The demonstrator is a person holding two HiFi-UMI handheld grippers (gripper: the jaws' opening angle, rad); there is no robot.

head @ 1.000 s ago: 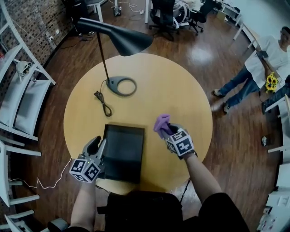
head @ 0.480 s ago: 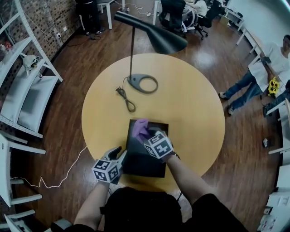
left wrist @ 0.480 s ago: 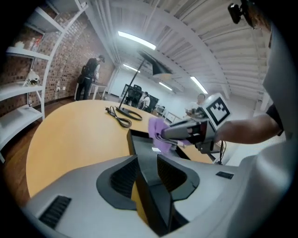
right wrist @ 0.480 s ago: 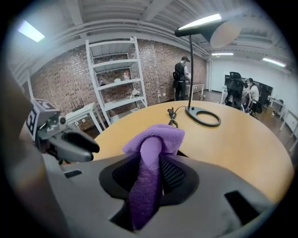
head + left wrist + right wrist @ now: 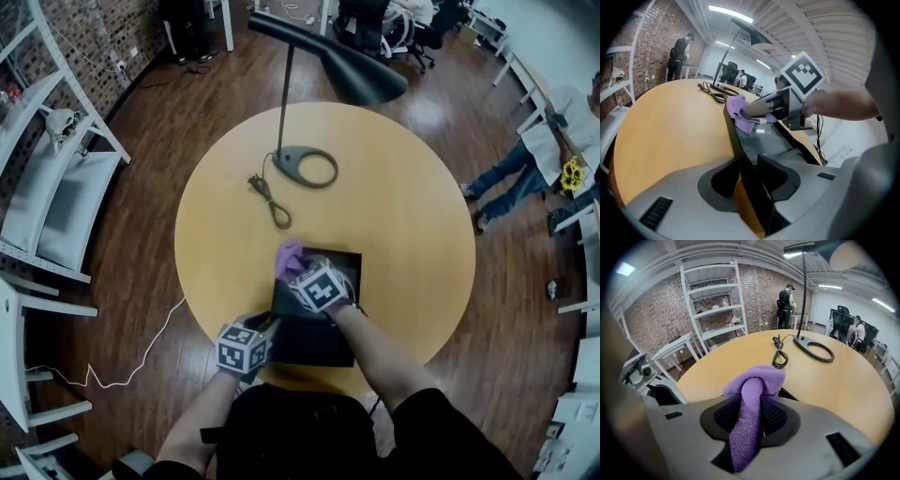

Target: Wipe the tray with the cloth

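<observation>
Pinching the cloth (image 5: 290,254), the right gripper (image 5: 305,272) is holding it on the tray (image 5: 319,342)'s far left corner; the left gripper (image 5: 261,326)'s jaws are closing on its near left rim.

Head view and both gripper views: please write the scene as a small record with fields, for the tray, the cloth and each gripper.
Surface: round yellow wooden table
Tray: black rectangular tray, flat on the table's near part
Cloth: purple fleecy cloth, over the tray's far left corner
Left gripper: jaws closing on the tray's near rim, which stands between them
Right gripper: shut on the cloth
Also there: black desk lamp on the far side
</observation>
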